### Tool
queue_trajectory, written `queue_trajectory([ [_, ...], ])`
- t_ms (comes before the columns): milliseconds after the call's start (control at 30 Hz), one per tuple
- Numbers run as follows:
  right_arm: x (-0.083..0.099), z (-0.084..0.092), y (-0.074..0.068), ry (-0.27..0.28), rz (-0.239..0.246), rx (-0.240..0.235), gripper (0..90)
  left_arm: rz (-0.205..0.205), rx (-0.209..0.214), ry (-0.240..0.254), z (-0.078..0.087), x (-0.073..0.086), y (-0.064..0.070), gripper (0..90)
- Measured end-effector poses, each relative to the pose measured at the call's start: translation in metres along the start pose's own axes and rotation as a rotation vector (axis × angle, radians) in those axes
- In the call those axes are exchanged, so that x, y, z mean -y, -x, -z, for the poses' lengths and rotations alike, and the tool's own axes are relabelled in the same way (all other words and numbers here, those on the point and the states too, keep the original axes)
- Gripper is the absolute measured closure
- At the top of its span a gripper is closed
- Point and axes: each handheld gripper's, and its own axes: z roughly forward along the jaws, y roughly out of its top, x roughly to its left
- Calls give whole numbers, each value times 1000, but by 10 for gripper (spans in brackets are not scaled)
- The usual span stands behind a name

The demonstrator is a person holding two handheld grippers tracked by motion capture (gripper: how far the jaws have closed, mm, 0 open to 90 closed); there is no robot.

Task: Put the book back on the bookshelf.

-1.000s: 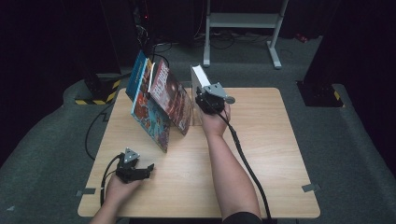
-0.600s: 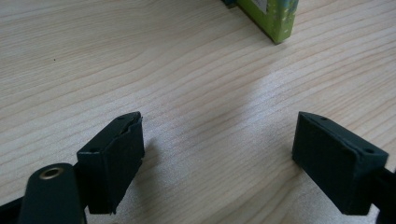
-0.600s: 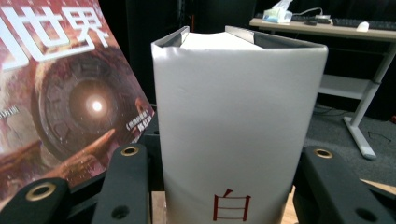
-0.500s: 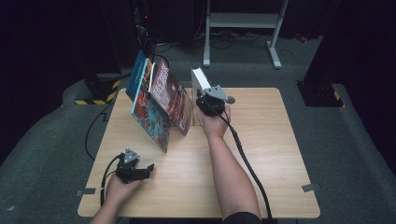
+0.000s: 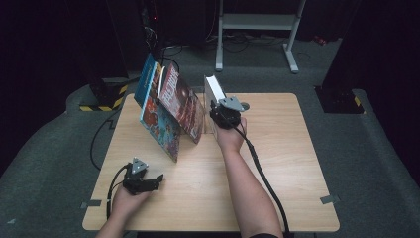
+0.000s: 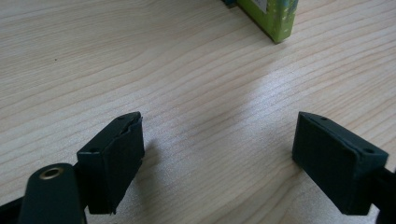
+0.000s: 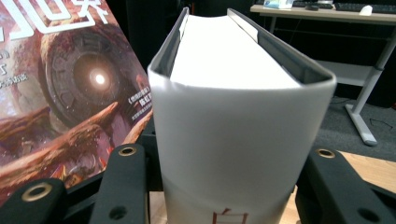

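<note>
A: Since a second ago, we've barely shifted; the white book (image 5: 214, 94) stands upright at upper centre, right gripper (image 5: 224, 115) clamping its spine.

B: It looks thick and heavy with a slick jacket; we'd grip low. Our left gripper (image 5: 148, 181) rests wide open and empty.

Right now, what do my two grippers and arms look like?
Both the left gripper and right gripper are black, each topped by a grey three-cornered plate and trailing a black cable. The jaws are blocky black pads with brass-coloured rivets. Forearms are bare, no sleeves visible.
</note>
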Motion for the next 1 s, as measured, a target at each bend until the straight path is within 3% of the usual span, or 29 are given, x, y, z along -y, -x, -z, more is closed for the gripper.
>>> queue_trajectory([
  [233,-1,3,3,-23,-21,0,508,0,-1,-1,0,0,0,168],
  [467,-13,7,7,-22,-11,-4,465,2,1,-2,0,0,-1,169],
  [667,-17,5,8,-27,-50,-7,528,3,2,-2,0,0,-1,169],
  [833,-16,6,4,-21,-19,-2,540,2,2,-2,0,0,-1,168],
  [1000,-17,5,0,-11,-32,21,542,3,2,-1,0,0,-1,168],
])
